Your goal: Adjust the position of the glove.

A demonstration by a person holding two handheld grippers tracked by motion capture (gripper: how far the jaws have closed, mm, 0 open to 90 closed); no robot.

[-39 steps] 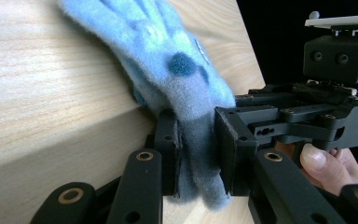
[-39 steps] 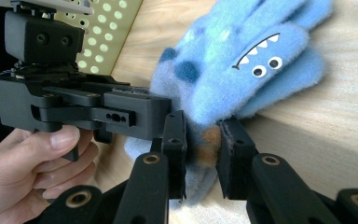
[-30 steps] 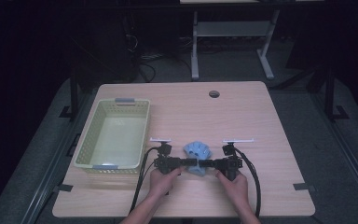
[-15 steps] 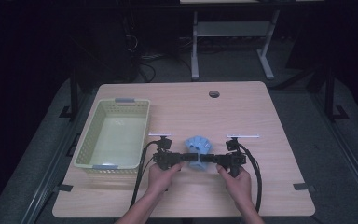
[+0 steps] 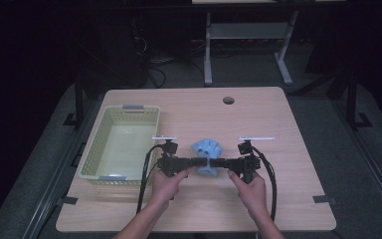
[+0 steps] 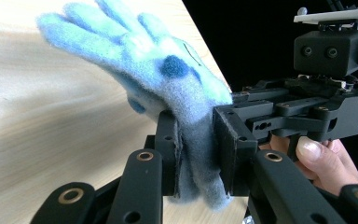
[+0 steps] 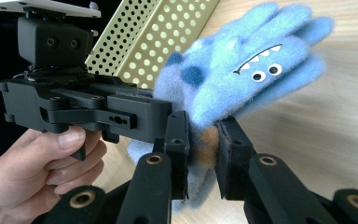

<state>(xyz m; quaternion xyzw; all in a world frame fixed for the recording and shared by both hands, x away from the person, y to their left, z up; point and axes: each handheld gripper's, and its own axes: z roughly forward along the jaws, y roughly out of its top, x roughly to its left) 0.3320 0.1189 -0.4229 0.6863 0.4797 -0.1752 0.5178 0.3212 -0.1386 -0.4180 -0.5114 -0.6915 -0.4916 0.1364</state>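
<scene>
On the desk (image 5: 288, 129), toward its left side, sits a pale yellow basket (image 5: 94, 144) with perforated walls; nothing is seen inside it. Just right of the basket, near the front edge, a fuzzy blue glove (image 5: 208, 151) with a monster face is held between the two claws. Its fingers point away from the person, so its long axis runs front to back. The left claw (image 5: 197, 162) is clenched on the cuff end from one side, and the right claw (image 5: 218, 163) is clenched on it from the other, facing it.
</scene>
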